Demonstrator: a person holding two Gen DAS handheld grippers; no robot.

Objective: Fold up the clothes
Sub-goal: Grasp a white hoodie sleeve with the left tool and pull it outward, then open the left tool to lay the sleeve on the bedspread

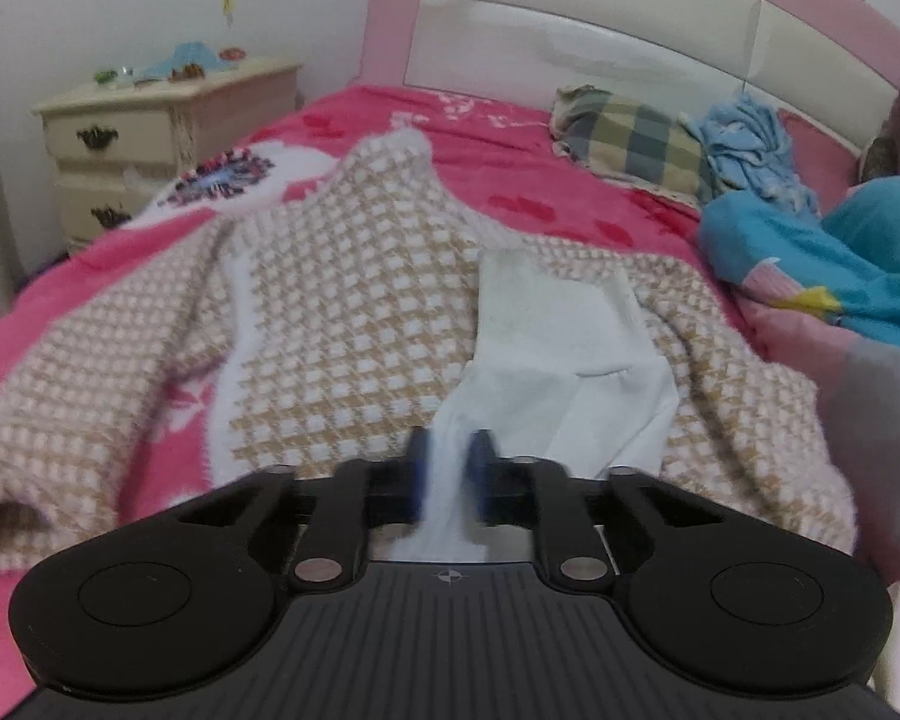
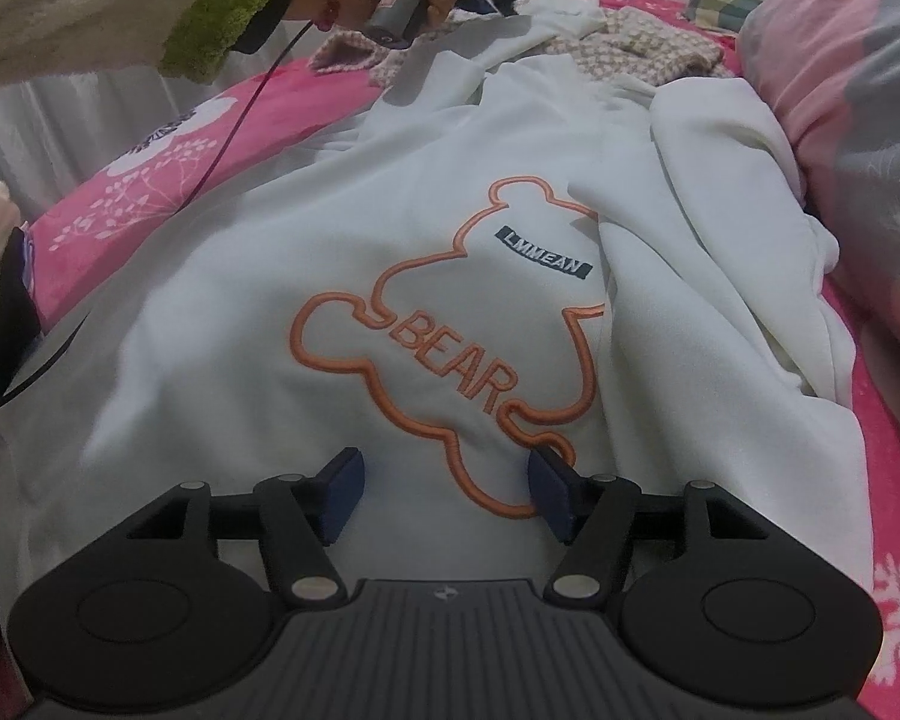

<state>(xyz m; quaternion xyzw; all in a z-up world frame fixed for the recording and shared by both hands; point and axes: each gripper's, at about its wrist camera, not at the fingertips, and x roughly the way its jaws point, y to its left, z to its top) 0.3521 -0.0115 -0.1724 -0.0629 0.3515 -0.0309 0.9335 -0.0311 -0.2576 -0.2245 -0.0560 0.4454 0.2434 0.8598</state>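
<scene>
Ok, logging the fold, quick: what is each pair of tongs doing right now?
Left tongs: shut on the white sweatshirt, pinching its cloth.
Right tongs: open over the sweatshirt's bear print, holding nothing.

— What sort of place is this?
— A home bedroom. A bed with a pink-framed padded headboard [image 1: 600, 30] fills the upper right of the left wrist view, under a pink blanket [image 1: 498, 138].
— Anything else?
— A cream nightstand [image 1: 162, 138] with small trinkets stands upper left, a checked pillow [image 1: 630, 138] lies near the headboard, and clothes are spread across the bed.
</scene>
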